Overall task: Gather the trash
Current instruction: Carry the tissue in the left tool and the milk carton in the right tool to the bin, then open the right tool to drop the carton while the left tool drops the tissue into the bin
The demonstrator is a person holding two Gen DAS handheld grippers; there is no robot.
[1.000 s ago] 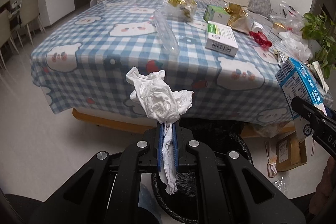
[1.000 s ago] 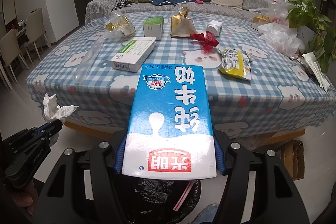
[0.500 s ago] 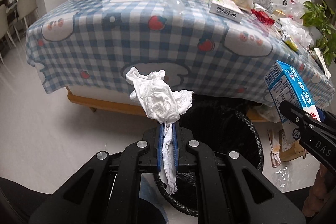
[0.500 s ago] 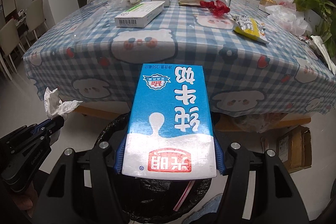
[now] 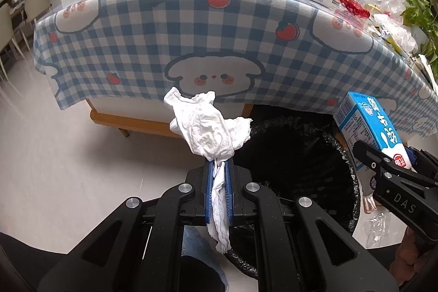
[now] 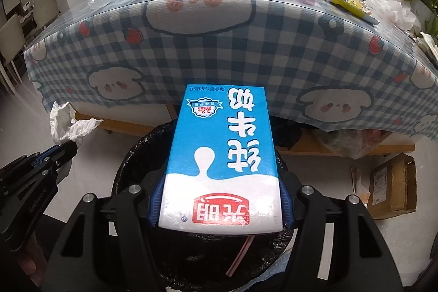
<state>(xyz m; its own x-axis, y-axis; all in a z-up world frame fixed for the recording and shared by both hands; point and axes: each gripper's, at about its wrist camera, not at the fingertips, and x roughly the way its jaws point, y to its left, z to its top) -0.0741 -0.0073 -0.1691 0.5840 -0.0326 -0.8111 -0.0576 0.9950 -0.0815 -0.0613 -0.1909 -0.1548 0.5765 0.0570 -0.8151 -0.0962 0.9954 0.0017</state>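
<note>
Left wrist view: a crumpled tissue (image 5: 208, 133) is clamped in the left gripper (image 5: 218, 177), at 9 o'clock of the bin (image 5: 353, 182); released there, it could be dropped onto the floor. Right wrist view: a milk carton (image 6: 221, 155) is gripped by the right gripper (image 6: 220, 205) above the bin; its trailing straw (image 6: 241, 253) could be snagged on the liner.

Your milk carton (image 6: 223, 158) blocks most of the bin (image 6: 128, 163) mouth in the right wrist view; bin contents too dark to tell. Carton base and the right claw (image 6: 220, 203) pads sit behind its sides. In the left wrist view the carton (image 5: 368, 129) is partly covered by that claw. Far counter (image 5: 169, 26) items are too small to identify. Tissue (image 5: 208, 130) tail hides between the pads.
</note>
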